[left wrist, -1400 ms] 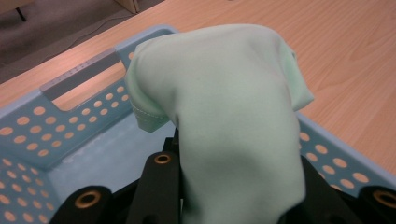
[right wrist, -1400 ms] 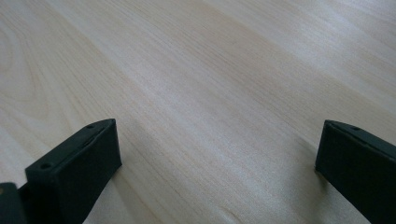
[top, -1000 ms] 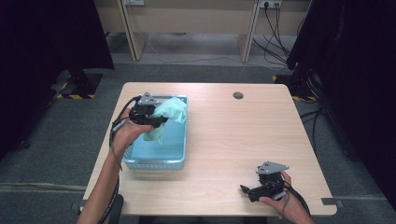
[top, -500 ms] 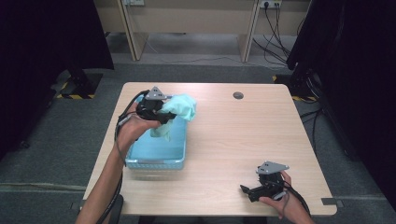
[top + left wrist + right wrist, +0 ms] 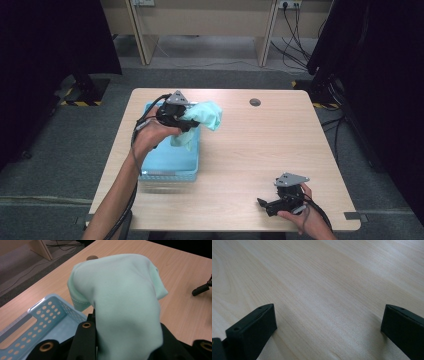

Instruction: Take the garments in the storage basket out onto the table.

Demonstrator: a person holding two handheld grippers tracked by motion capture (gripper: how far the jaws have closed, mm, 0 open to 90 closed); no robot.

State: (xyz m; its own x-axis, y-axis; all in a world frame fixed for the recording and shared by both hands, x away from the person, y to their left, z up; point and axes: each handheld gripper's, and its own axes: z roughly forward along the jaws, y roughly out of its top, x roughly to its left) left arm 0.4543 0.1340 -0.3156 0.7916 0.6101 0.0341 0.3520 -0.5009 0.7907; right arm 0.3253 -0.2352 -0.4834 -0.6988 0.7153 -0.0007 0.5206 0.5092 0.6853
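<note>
Your left claw is clamped on the mint-green soft cloth, hanging over the pale blue perforated plastic basket at ten o'clock. Lift it clear of the rim. Your right claw rests wide open and empty on the wooden tabletop.

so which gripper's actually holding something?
The left gripper, shut on the mint cloth above the blue basket. The right gripper is open on bare table.
</note>
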